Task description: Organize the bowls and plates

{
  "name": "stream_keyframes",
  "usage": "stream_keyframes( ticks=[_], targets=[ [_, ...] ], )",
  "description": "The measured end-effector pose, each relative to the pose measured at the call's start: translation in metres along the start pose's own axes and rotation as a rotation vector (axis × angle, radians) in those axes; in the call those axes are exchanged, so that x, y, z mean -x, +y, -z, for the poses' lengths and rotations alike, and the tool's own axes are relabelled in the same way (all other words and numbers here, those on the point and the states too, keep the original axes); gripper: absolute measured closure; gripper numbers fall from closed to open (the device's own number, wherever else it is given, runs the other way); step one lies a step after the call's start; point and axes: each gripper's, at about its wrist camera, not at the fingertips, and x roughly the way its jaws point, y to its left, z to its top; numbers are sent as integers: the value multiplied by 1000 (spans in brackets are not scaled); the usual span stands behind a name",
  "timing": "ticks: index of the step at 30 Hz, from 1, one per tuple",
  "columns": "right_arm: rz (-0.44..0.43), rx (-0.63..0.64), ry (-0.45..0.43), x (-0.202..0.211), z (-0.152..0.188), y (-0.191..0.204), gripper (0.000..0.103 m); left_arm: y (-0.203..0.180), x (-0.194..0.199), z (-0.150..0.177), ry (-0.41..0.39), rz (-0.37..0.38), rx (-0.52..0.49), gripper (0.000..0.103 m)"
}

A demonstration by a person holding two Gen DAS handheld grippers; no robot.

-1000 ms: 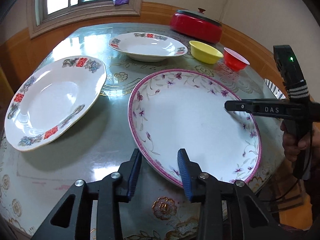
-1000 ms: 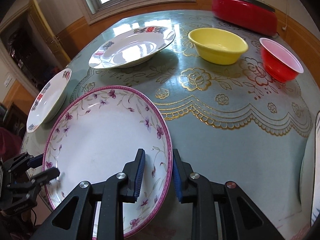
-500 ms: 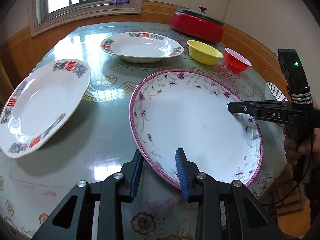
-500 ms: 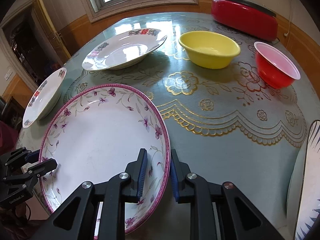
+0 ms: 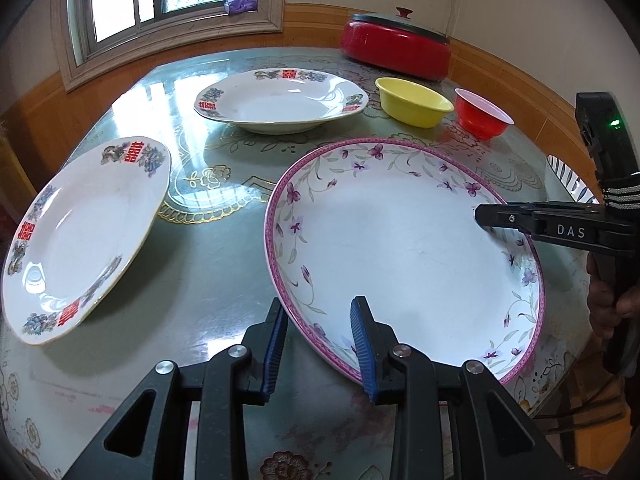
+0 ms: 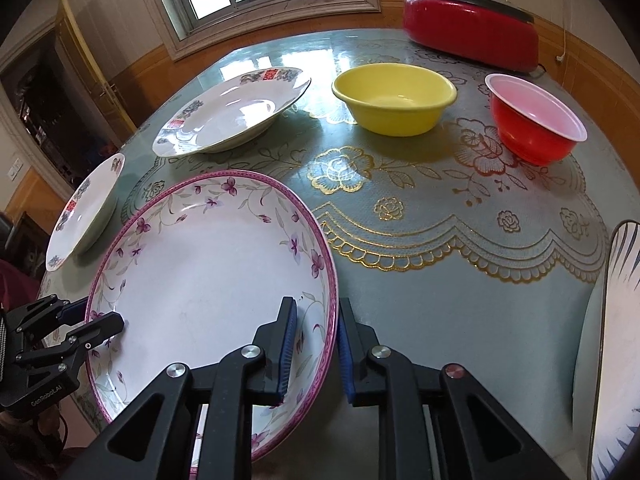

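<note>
Both grippers clamp the pink-rimmed floral plate (image 5: 404,248) at opposite rims, the left gripper (image 5: 320,340) near and the right gripper (image 6: 314,344) across, as it rises slightly higher off the table (image 6: 440,280), apparently bound for stacking.

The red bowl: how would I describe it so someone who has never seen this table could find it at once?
Start at the big red cooker at the far side of the table. Just in front of it stand two bowls, apart from each other; the red bowl is the one on the right, beside the yellow bowl. It is smaller and deeper, red outside, pale pink inside, with a thin white rim.
</note>
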Motion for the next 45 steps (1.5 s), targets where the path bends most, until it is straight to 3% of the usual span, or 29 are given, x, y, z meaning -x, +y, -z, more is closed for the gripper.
stream_keyframes(
  ticks=[13, 30, 41, 45],
  targets=[
    [92, -20, -40, 3, 7, 16, 79, -3, 9, 3, -34, -61, 10, 74],
    [161, -120, -22, 5, 13, 24, 75, 9, 25, 3, -59, -7, -21, 78],
    [180, -110, -35, 16, 28, 27, 82, 15, 18, -1, -38, 15, -55, 84],
    [231, -137, -46, 17, 26, 25, 83, 9, 15, -3, -40, 16, -84, 84]
  ],
)
